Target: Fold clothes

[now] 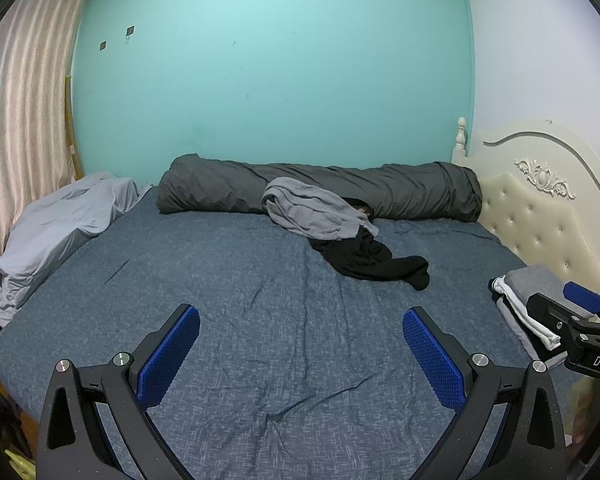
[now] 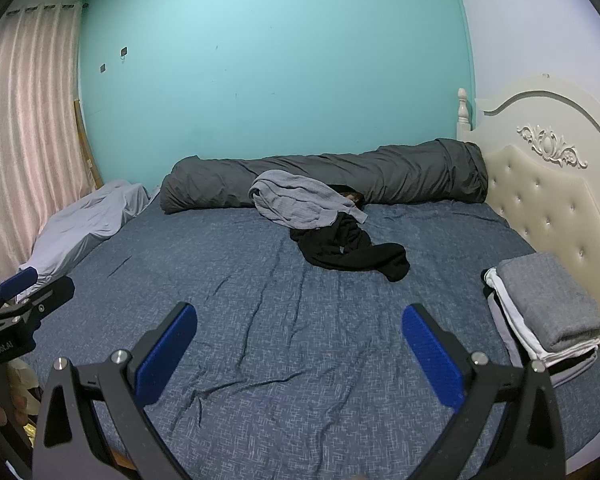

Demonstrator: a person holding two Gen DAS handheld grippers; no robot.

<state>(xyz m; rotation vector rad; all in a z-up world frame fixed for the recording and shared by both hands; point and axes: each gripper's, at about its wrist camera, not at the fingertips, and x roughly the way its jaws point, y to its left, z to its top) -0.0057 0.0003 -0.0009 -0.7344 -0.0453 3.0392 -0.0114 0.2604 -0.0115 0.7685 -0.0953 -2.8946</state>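
A crumpled grey garment [image 1: 314,212] [image 2: 300,204] lies at the far middle of the bed, draped partly over a rumpled black garment [image 1: 370,258] [image 2: 348,250]. A stack of folded clothes [image 1: 530,304] [image 2: 548,312], grey on top, sits at the right edge by the headboard. My left gripper [image 1: 300,350] hovers open over the blue sheet [image 1: 260,280] near the front, holding nothing. My right gripper [image 2: 300,346] is likewise open and empty, and shows at the right edge of the left wrist view, in front of the stack.
A long dark grey rolled duvet [image 1: 320,190] [image 2: 340,174] lies along the teal wall. A light grey bundle of bedding [image 1: 60,236] [image 2: 88,220] sits at the left. A cream tufted headboard [image 1: 540,208] [image 2: 548,208] borders the right. Pink curtains [image 1: 20,120] hang at the left.
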